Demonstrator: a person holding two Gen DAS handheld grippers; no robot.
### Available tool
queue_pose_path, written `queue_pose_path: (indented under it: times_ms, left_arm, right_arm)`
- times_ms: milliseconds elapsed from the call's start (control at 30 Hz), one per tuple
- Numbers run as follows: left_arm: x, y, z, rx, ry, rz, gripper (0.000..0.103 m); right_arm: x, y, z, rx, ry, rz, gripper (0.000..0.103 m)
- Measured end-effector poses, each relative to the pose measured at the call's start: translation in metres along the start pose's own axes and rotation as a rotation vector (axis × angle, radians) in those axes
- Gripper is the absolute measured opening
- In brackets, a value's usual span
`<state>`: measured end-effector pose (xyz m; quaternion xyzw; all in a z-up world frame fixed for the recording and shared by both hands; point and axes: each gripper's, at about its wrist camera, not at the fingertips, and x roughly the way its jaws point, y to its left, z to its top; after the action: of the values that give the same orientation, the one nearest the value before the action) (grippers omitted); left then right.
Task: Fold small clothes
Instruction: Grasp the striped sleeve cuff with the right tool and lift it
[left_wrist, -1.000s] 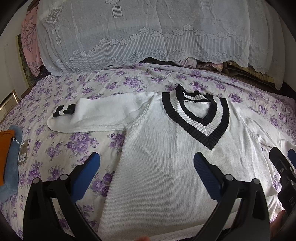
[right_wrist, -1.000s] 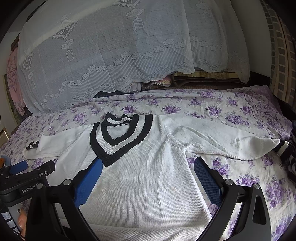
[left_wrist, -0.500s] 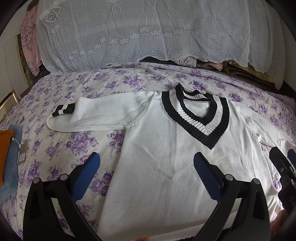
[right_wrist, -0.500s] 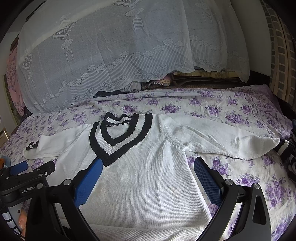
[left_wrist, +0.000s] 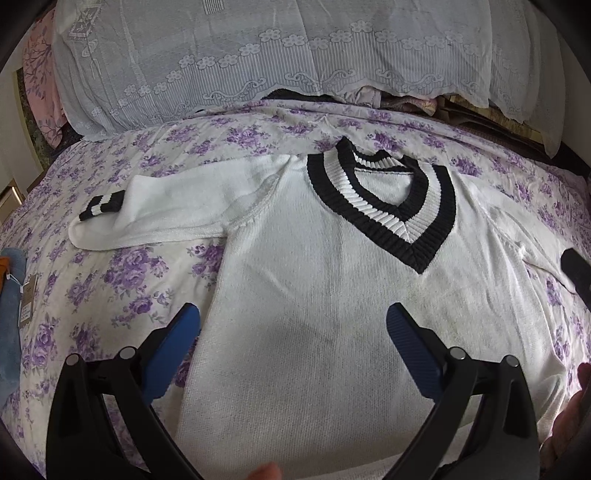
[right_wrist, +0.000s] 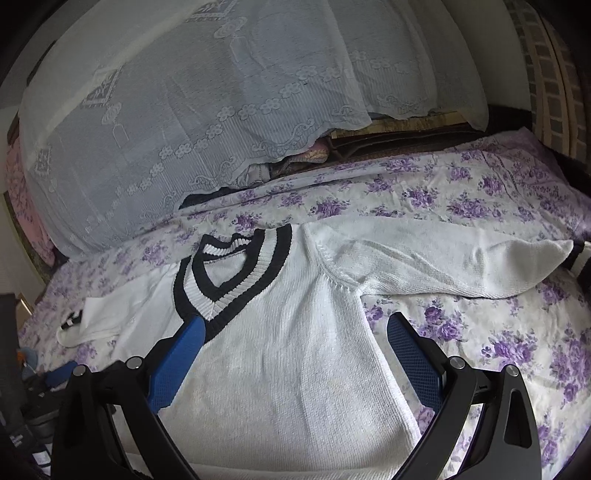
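Both grippers have advanced slightly over the sweater since the earlier frames.

Left wrist view: the left gripper (left_wrist: 291, 321) is spread wide, grasping nothing, above the lower body of the sweater (left_wrist: 314, 314). The sweater lies flat, front up, on the floral sheet (left_wrist: 92, 295). Its left sleeve (left_wrist: 177, 206) extends sideways with the cuff folded back.

Right wrist view: the right gripper (right_wrist: 295, 336) is likewise released, straddling the sweater's right side edge. The right sleeve (right_wrist: 443, 266) stretches outward across the sheet.
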<state>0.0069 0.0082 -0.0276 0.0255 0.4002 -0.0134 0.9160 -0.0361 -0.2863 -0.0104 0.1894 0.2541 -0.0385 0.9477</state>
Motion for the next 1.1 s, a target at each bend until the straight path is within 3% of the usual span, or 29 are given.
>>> queue_pose_path:
  times_ms: [167,267,400,533,667,733,900,1000,1100]
  left_arm:
    - [0.026,0.004,-0.003,-0.013,0.08,-0.015,0.098]
    - [0.038,0.008,-0.005,-0.039,0.133,-0.046,0.098]
    - [0.044,0.007,-0.008,-0.033,0.145,-0.037,0.098]
    - [0.044,0.002,-0.01,-0.007,0.137,-0.013,0.098]
    - [0.04,0.0,-0.008,0.002,0.13,-0.032,0.098]
    - [0.029,-0.005,-0.004,0.013,0.121,-0.045,0.098]
    - [-0.005,-0.049,0.025,0.047,0.102,-0.233,0.098]
    - [-0.004,-0.097,0.047,0.115,0.093,-0.248,0.098]
    - [0.018,-0.15,0.054,0.202,0.155,-0.273,0.098]
  right_arm:
    - [-0.001,-0.079,0.018,0.285,0.01,0.002,0.099]
    - [-0.013,-0.136,0.02,0.504,-0.016,0.004,0.092]
    - [-0.036,-0.198,0.017,0.727,-0.091,-0.02,0.089]
    - [-0.051,-0.225,0.022,0.76,-0.158,-0.121,0.089]
    - [-0.034,-0.229,0.03,0.706,-0.119,-0.257,0.089]
    - [-0.024,-0.239,0.031,0.745,-0.105,-0.276,0.088]
    - [-0.008,-0.254,0.034,0.804,-0.095,-0.314,0.081]
    - [-0.001,-0.261,0.037,0.8,-0.105,-0.341,0.063]
    - [0.003,-0.266,0.034,0.771,-0.111,-0.337,0.031]
